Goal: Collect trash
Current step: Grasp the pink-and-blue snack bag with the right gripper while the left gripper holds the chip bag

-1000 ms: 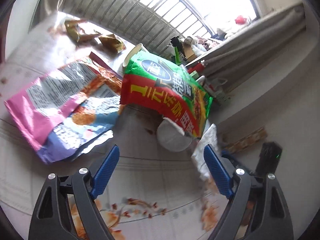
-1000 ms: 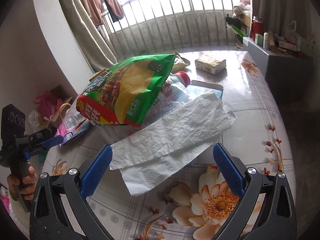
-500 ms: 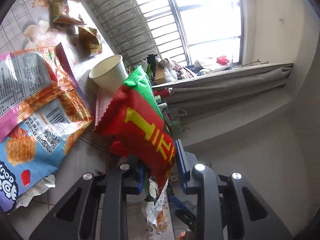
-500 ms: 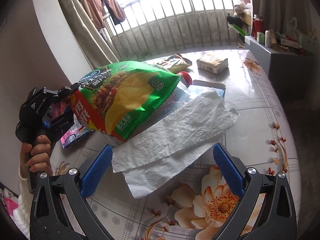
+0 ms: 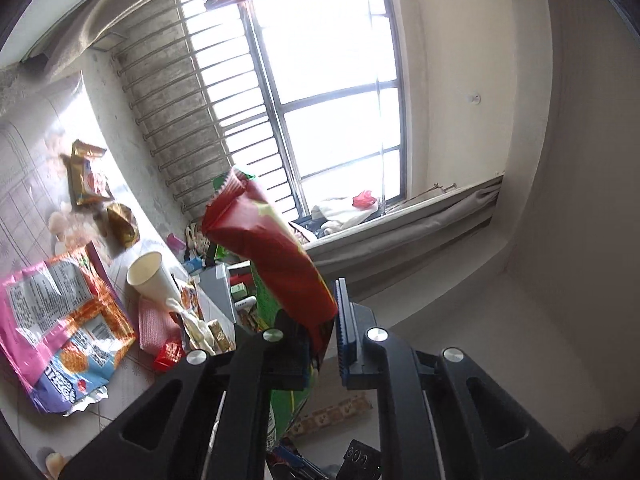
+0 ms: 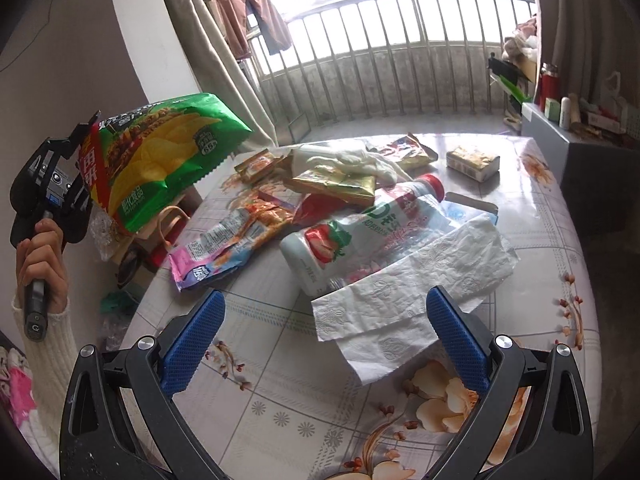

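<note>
Trash on a floral-print table (image 6: 552, 208), with the strawberry drink bottle (image 6: 360, 232) as reference. The bottle lies on its side near the table's middle, red cap toward the railing. A sheet of white tissue paper (image 6: 420, 292) overlaps its near side and spreads toward the right gripper (image 6: 324, 340), whose blue-padded jaws stand wide apart with nothing between them, above the tablecloth. Left of the bottle lies a flattened pink-and-blue snack bag (image 6: 224, 248); beyond it, gold wrappers (image 6: 336, 184) and a crumpled white plastic bag (image 6: 340, 158); farther right, a wrapped tissue pack (image 6: 472, 162). In the left wrist view a paper cup (image 5: 150, 276) lies tipped beside the same pink snack bag (image 5: 52, 320).

The green-and-red chip bag (image 6: 160, 160) is held in the air well left of the bottle, past the table's edge (nothing beneath it but floor clutter). The left gripper (image 5: 322, 332) is clamped on its red sealed end; the bag (image 5: 272, 256) rises puffed between the pads, potato chips printed on its green face. The person's left hand (image 6: 40, 256) holds the gripper handle.
</note>
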The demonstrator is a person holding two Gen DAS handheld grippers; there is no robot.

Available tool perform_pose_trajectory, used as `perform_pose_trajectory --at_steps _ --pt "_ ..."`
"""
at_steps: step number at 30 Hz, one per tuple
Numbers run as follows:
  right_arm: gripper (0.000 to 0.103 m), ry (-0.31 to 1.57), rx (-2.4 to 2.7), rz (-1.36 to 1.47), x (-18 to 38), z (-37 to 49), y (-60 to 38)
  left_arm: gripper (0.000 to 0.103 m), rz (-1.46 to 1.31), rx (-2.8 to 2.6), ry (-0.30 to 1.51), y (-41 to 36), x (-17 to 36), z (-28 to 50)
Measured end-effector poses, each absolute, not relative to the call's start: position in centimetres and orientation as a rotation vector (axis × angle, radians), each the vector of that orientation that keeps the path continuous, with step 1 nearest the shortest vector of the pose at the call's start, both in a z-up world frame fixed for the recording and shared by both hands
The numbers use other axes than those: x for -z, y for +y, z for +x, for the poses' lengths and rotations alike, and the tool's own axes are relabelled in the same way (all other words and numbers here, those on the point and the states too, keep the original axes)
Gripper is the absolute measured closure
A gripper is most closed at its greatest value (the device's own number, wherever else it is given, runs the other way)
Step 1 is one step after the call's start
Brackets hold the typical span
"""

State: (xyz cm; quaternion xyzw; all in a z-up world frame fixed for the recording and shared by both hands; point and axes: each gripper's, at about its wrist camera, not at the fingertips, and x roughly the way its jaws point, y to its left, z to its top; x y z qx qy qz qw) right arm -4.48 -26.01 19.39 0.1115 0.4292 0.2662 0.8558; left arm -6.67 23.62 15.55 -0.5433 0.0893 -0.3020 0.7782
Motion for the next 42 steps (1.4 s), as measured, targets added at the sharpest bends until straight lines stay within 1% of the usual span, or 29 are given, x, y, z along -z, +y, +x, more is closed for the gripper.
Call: perform_pose_trajectory --at_steps 3,6,8,10,13,17,18,20,21,22,23,24,25,28,31,37,40,42 --pt "0.007 0.959 -0.691 0.274 -19.3 -4.0 -22.9 0.094 -1.159 0.581 0.105 28.1 -16.7 -9.8" --pt "0.007 1.078 -0.823 0.411 -17.5 -1.9 -18.8 0.094 -1.174 0.523 0.059 31.7 -16.2 -12.2" --pt "0.012 1.161 -0.840 0.446 -15.7 0.0 -15.5 0.094 -1.186 0.483 0.053 33.1 -15.0 -13.3" --pt "0.027 1.231 -0.810 0.451 -14.0 1.6 -12.4 0.094 -1.196 0.459 0.062 34.0 -13.9 -14.0" --pt "0.031 1.299 -0.692 0.399 -11.9 3.8 -9.1 0.094 -1.198 0.423 0.084 34.6 -12.3 -14.7" --pt "0.033 1.246 -0.527 0.286 -11.2 5.9 -7.2 0.094 -1.186 0.396 0.072 35.0 -10.9 -14.8" --pt "0.037 1.257 -0.518 0.304 -10.7 6.4 -6.9 0.094 -1.180 0.393 0.066 35.0 -11.0 -14.9" --pt "0.053 1.246 -0.490 0.292 -10.2 7.2 -6.6 0.094 -1.162 0.384 0.057 35.1 -11.2 -15.2" --pt "0.073 1.242 -0.477 0.279 -10.1 7.5 -6.4 0.094 -1.154 0.376 0.055 35.1 -11.3 -15.2" --pt "0.088 1.247 -0.473 0.290 -9.9 7.6 -6.5 0.094 -1.151 0.367 0.054 35.1 -11.2 -15.1" --pt "0.090 1.244 -0.473 0.305 -9.7 7.6 -6.5 0.094 -1.151 0.366 0.055 35.1 -11.1 -15.0" --pt "0.098 1.246 -0.477 0.317 -9.5 7.5 -6.6 0.094 -1.155 0.365 0.058 34.9 -10.5 -14.3" --pt "0.100 1.239 -0.481 0.330 -9.5 7.3 -6.8 0.094 -1.158 0.360 0.059 34.8 -10.4 -14.4" --pt "0.101 1.203 -0.499 0.399 -10.2 6.5 -7.9 0.094 -1.151 0.345 0.062 34.7 -10.3 -14.6" --pt "0.102 1.126 -0.531 0.448 -12.8 5.7 -9.4 0.094 -1.114 0.325 0.060 34.2 -11.0 -15.3" --pt "0.102 0.902 -0.580 0.517 -20.8 2.5 -16.2 0.094 -0.976 0.329 0.038 31.5 -15.2 -17.2" --pt "0.102 0.809 -0.570 0.560 -23.8 0.6 -21.4 0.093 -0.902 0.366 0.036 28.8 -17.5 -17.9" --pt "0.102 0.770 -0.556 0.610 -24.8 -0.9 -25.4 0.094 -0.876 0.407 0.042 26.7 -18.9 -18.2"
